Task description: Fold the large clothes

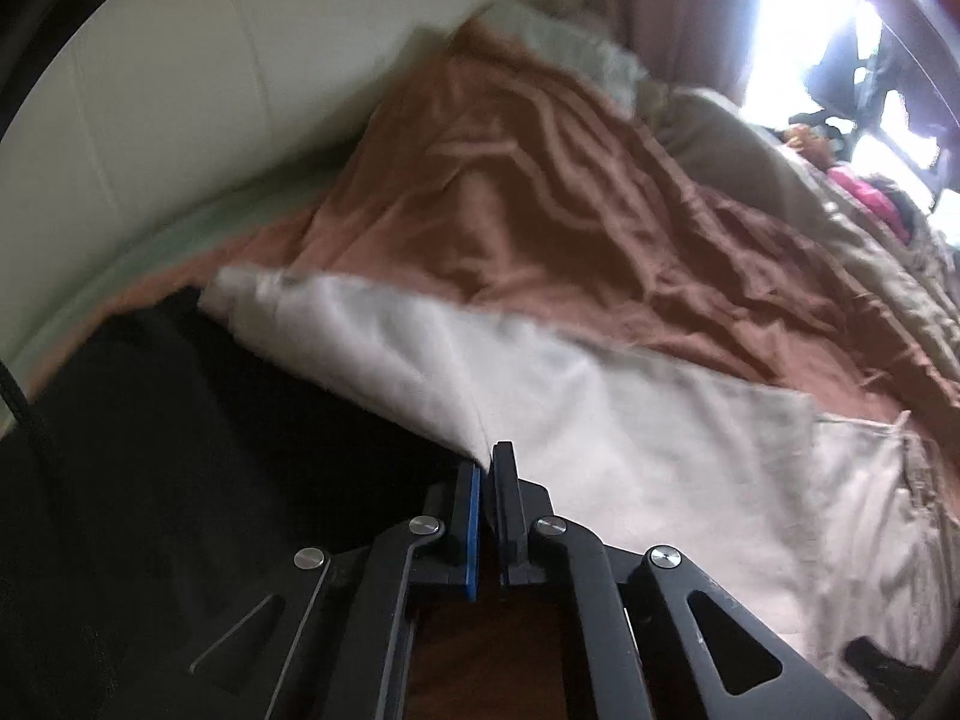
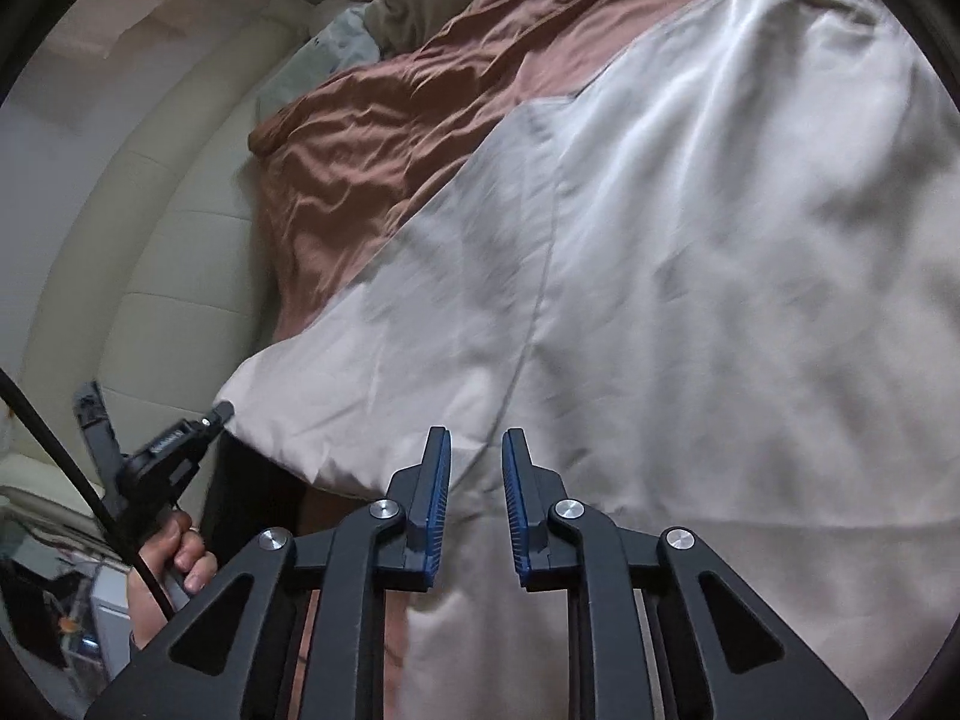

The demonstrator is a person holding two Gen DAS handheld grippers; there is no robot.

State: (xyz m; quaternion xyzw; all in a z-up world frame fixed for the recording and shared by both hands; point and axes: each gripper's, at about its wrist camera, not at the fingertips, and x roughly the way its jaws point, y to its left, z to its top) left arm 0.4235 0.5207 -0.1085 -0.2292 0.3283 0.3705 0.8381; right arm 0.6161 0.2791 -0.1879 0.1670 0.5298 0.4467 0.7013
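A: Where does the garment lie?

B: The pale beige garment (image 2: 690, 276) is spread over a bed covered with a rumpled brown sheet (image 2: 372, 138). From the right wrist view it fills most of the frame, running from the far upper right down past the right gripper (image 2: 476, 456).

A: And that gripper?

B: Its jaws stand apart with a clear gap, blue pads (image 2: 441, 498) facing each other, nothing between them. It hovers just over the cloth, whose near edge passes under the fingertips.

A: The other side?

B: The left gripper (image 1: 486, 462) has its jaws nearly together, pinching a folded corner of the garment (image 1: 540, 396). The cloth rises from the fingertips and spreads away to the right across the sheet (image 1: 540, 180). In the right wrist view, the same gripper (image 2: 222, 411) shows at the garment's left corner, held by the person's left hand (image 2: 174, 564).

A: What surrounds the bed?

B: A cream padded headboard (image 2: 150, 252) on the left, and a pale pillow (image 2: 324, 54) beyond the sheet. Something dark (image 1: 180, 450) lies below the lifted corner; I cannot tell what it is.
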